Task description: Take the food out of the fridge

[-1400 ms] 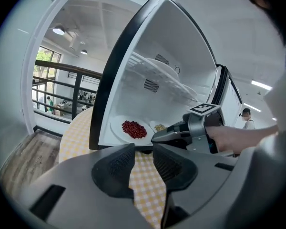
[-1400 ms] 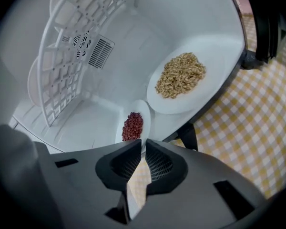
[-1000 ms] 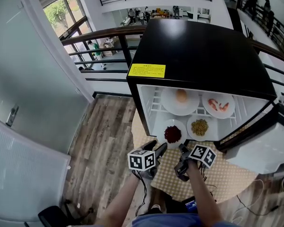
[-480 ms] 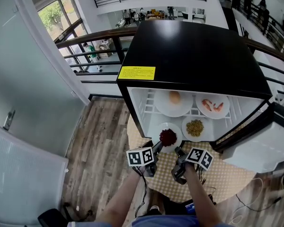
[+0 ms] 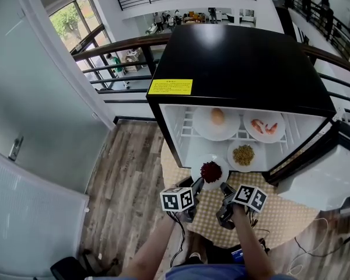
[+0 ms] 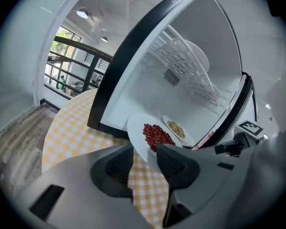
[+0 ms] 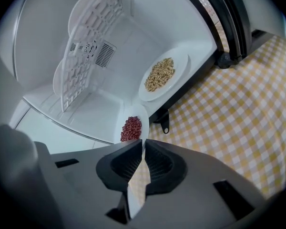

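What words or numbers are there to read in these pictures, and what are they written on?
Yellow sticker on the black top of the fridge: lines of dark print, too small to read.
Two marker cubes: only black-and-white square patterns, no letters or numbers.
No other writing shows in any view.

A yellow label (image 5: 170,87) is stuck at the front left corner of the fridge (image 5: 245,63) top; its print is too small to be read. No other text can be made out.
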A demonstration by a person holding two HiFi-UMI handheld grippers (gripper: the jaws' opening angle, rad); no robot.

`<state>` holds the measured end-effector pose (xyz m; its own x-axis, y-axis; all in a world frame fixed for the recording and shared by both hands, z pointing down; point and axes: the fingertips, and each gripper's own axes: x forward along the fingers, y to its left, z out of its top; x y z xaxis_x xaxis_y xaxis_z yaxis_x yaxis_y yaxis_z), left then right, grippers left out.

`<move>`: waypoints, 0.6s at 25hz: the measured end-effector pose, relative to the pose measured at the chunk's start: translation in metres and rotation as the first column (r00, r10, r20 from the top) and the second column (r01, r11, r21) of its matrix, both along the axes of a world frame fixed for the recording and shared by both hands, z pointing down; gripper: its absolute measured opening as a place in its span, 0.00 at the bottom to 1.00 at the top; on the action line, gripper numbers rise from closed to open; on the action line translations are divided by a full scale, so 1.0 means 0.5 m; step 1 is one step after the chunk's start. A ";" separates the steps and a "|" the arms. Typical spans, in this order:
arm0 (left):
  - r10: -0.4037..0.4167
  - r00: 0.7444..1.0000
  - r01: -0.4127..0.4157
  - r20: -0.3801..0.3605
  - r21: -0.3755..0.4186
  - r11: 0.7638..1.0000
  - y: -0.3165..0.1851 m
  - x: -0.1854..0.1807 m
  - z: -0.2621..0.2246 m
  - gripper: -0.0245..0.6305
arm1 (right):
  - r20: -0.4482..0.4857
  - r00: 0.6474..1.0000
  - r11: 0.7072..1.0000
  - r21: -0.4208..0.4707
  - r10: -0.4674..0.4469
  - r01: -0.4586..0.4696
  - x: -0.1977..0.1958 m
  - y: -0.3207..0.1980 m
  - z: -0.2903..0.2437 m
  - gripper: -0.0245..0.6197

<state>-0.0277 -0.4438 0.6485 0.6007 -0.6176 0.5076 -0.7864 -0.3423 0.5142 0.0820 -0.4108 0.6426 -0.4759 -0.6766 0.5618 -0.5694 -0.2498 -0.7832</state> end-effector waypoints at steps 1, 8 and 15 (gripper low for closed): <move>-0.004 1.000 0.004 -0.009 0.002 1.000 0.007 0.000 -0.003 0.29 | 0.004 1.000 1.000 0.003 -0.002 0.002 0.000 0.006 -0.002 0.08; -0.001 0.999 0.003 -0.048 0.040 0.999 0.057 0.003 -0.045 0.27 | 0.008 1.000 0.999 0.039 -0.023 0.023 0.002 0.055 -0.032 0.08; -0.021 0.994 0.030 -0.107 0.084 0.996 0.114 0.001 -0.105 0.26 | 0.021 0.999 0.994 0.105 -0.037 0.034 0.002 0.106 -0.096 0.08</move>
